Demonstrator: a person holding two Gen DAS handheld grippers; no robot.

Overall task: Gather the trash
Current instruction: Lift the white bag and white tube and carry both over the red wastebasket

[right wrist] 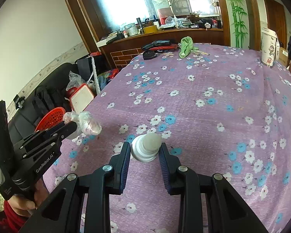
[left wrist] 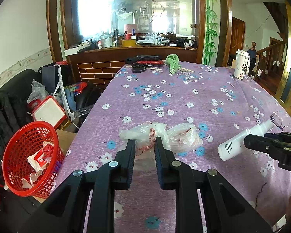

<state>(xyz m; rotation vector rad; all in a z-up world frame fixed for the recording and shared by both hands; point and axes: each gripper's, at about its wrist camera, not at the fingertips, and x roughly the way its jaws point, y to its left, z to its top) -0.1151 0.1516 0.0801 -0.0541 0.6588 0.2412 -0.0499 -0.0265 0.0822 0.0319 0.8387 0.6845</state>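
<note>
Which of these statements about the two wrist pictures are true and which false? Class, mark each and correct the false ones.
1. The left gripper holds a crumpled plastic bag. True.
2. The right gripper holds a green cloth. False: it grips a white bottle; the green cloth lies at the far end of the table.
3. The red basket stands on the tablecloth. False: it sits off the table, beside its left edge.
4. The red basket already holds some crumpled paper trash. True.
5. A tall white cup stands at the far right of the table. True.
</note>
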